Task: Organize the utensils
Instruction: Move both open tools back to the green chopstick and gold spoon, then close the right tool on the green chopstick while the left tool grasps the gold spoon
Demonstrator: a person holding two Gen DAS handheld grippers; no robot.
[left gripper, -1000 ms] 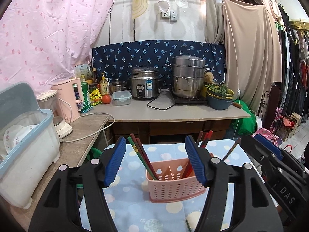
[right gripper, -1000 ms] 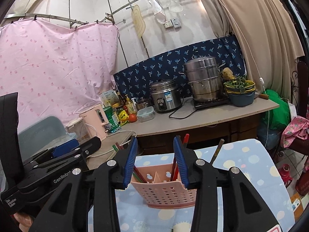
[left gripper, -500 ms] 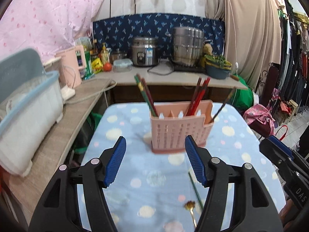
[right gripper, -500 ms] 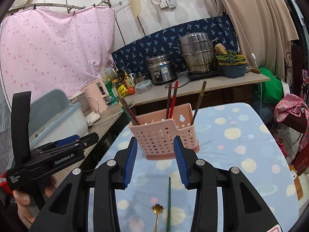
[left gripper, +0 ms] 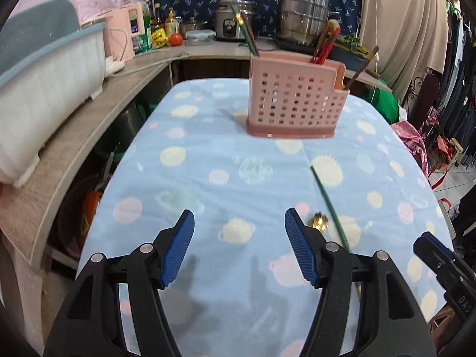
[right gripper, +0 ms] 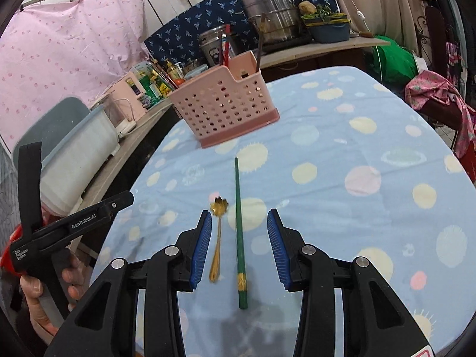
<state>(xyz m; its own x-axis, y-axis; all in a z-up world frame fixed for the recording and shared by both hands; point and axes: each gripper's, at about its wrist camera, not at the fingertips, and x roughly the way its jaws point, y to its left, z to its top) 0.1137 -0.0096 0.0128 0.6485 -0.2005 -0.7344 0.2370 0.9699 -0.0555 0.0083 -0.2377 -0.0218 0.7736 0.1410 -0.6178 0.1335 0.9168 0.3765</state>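
1. Right gripper [right gripper: 239,245], jaws apart and empty, straddles both the gold spoon [right gripper: 218,238] and the green chopstick [right gripper: 239,232] near the table's [right gripper: 372,208] near edge; closing risks pinching both.
2. Left gripper [left gripper: 239,247], wide and empty, hangs beside them; pink caddy [left gripper: 294,101] stands toward the far edge.

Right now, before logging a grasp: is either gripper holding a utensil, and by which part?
Nothing is held. The right gripper is open above the spoon and green chopstick; the left gripper is open.

spoon [right gripper: 218,235] lies just left of chopstick [right gripper: 239,229] on tablecloth [right gripper: 342,178], before the basket [right gripper: 224,108].
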